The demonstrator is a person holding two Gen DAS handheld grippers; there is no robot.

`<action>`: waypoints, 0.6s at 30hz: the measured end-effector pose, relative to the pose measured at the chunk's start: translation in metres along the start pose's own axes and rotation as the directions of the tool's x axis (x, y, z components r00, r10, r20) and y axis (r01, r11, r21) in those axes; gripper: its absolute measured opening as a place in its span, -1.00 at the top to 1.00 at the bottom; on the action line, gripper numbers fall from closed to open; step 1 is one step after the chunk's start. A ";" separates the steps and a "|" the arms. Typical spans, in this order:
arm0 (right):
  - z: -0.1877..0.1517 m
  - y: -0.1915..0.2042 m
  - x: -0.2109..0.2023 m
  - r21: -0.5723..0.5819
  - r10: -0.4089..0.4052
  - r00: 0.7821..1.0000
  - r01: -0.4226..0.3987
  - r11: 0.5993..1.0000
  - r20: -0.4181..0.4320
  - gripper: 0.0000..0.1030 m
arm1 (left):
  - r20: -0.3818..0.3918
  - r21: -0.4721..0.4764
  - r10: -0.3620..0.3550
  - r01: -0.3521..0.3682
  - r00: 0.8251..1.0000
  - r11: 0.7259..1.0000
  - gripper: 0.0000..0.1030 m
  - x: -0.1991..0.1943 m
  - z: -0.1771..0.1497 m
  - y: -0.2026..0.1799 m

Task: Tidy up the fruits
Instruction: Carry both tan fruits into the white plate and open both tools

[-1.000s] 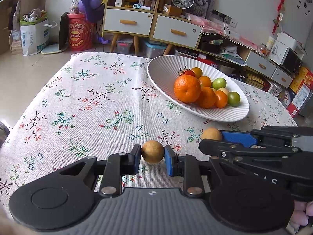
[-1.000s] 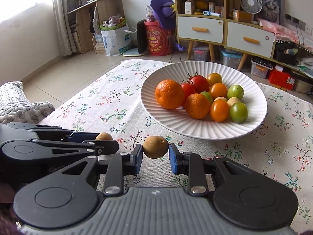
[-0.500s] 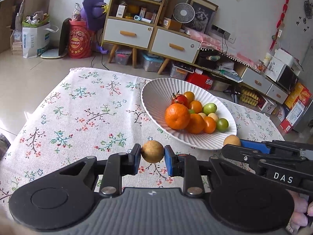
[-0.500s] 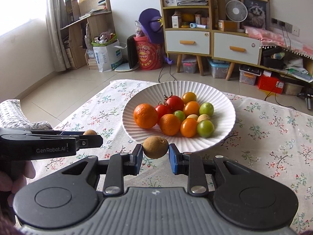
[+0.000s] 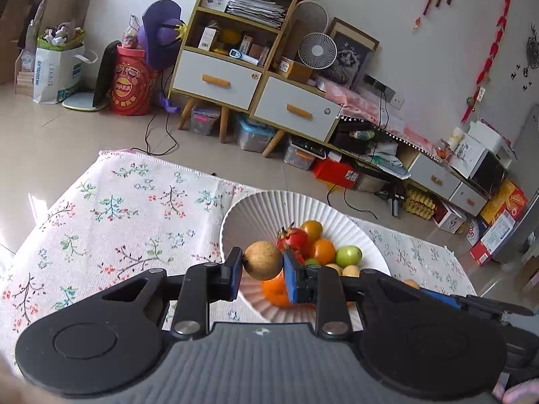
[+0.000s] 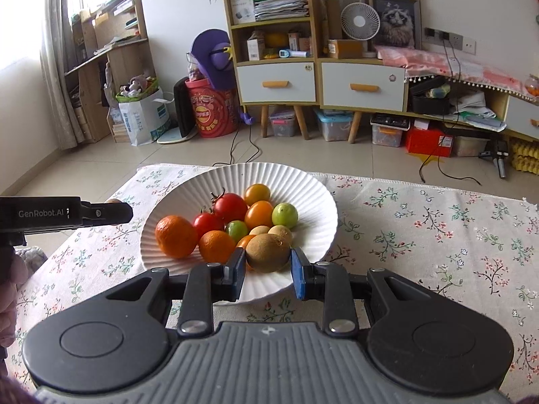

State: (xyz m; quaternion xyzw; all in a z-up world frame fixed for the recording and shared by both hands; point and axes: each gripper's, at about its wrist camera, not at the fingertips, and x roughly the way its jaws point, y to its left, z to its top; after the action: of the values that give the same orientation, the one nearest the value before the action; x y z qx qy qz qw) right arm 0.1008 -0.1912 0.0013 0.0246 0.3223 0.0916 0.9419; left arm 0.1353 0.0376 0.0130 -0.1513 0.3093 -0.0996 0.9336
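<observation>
Left wrist view: a small brown fruit [image 5: 263, 260] is clamped between the blue pads of the left tool [image 5: 262, 274], nearly closed, and is held in the air over the near rim of the white ribbed plate [image 5: 266, 207], which stands on the flower-patterned table [image 5: 111, 222]. In the right wrist view, a second brown fruit [image 6: 267, 252] is gripped the same way by the right tool [image 6: 267, 271], above the plate's near edge and just beside the oranges [image 6: 176, 235] and tomatoes [image 6: 230, 206] already piled there. The step in hand is judged to be the carry to the plate; a short lowering among the other fruits and an opening of each tool are called for next. Both fruits are close to round, so no clear long axis or heading can be told.
</observation>
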 end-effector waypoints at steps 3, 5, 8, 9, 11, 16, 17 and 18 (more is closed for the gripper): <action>0.002 -0.006 0.005 0.018 -0.010 1.000 0.010 1.000 -0.002 0.50 | -0.002 -0.015 -0.035 0.035 0.999 0.999 0.52 0.010 0.008 -0.001; 0.001 -0.008 0.007 0.024 -0.012 1.000 0.012 1.000 -0.006 0.50 | -0.010 -0.023 -0.049 0.049 0.999 0.999 0.52 0.017 0.010 -0.001; 0.002 -0.012 0.010 0.012 -0.009 1.000 0.009 1.000 -0.006 0.50 | -0.035 -0.036 -0.050 0.049 0.998 0.998 0.52 0.028 0.012 0.000; 0.002 -0.014 0.011 0.016 -0.009 1.000 0.009 1.000 -0.007 0.50 | -0.040 -0.036 -0.044 0.042 0.998 0.998 0.52 0.030 0.012 0.000; 0.003 -0.017 0.014 0.033 -0.007 1.000 0.007 0.999 -0.014 0.49 | -0.064 -0.052 -0.050 0.047 0.997 0.998 0.52 0.038 0.013 0.003; 0.003 -0.022 0.018 0.050 -0.007 1.000 0.008 0.999 -0.018 0.50 | -0.111 -0.057 -0.053 0.046 0.992 0.997 0.52 0.052 0.011 0.002; 0.002 -0.022 0.019 0.049 -0.004 1.000 0.005 0.999 -0.020 0.49 | -0.114 -0.057 -0.054 0.047 0.992 0.997 0.52 0.054 0.010 0.002; 0.002 -0.022 0.021 0.047 -0.002 1.000 0.003 0.999 -0.022 0.49 | -0.115 -0.058 -0.055 0.048 0.992 0.997 0.52 0.056 0.010 0.001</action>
State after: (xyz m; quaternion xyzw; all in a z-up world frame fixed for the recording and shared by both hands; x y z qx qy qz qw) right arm 0.1218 -0.2093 -0.0119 0.0451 0.3348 0.0830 0.9375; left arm 0.1860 0.0256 -0.0102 -0.1788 0.3620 -0.1239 0.9064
